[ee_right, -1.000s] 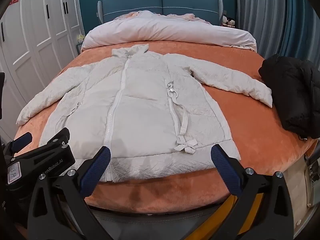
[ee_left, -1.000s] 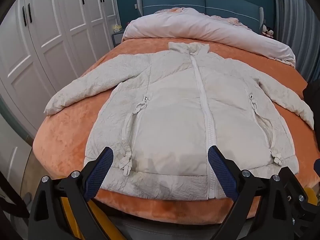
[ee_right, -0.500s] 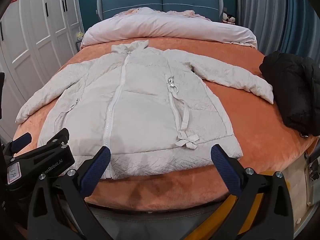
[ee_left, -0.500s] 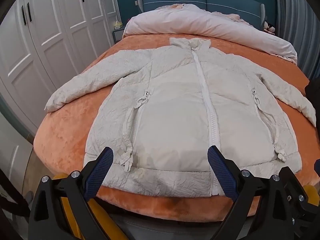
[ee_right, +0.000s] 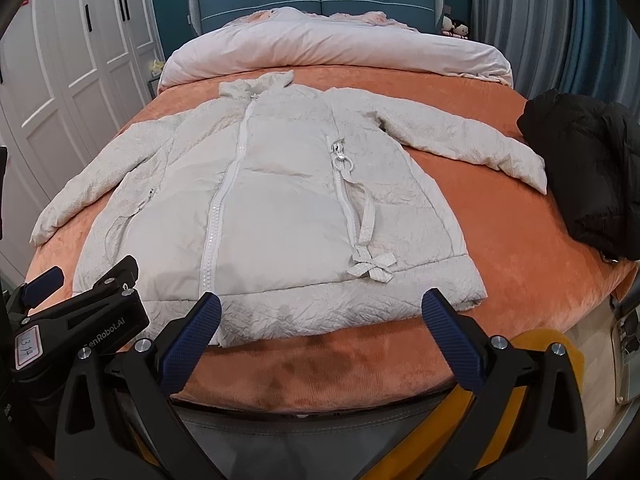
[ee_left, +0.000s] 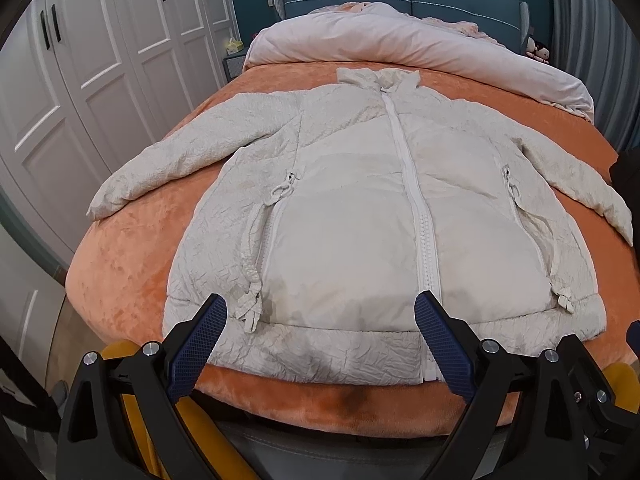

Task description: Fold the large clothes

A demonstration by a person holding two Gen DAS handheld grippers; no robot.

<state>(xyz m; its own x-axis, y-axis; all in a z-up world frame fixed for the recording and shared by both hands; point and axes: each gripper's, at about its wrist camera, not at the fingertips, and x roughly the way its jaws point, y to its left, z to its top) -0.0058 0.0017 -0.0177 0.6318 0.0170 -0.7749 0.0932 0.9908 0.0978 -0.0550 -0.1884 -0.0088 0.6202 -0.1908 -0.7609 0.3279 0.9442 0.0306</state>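
Observation:
A cream padded jacket lies flat and zipped on the orange bed cover, front up, collar far, hem near, both sleeves spread out. It also shows in the right wrist view. My left gripper is open and empty, held just before the hem, left of the zip. My right gripper is open and empty, held at the hem's right half. The left gripper's body shows at the lower left of the right wrist view.
A black jacket lies bunched at the bed's right edge, beside the cream sleeve end. A pale duvet is rolled at the head of the bed. White wardrobe doors stand along the left. The bed's front edge lies under my grippers.
Both grippers have tilted down and drawn slightly back, so the jacket hem sits higher in both views. The jacket has not moved. Both stay open.

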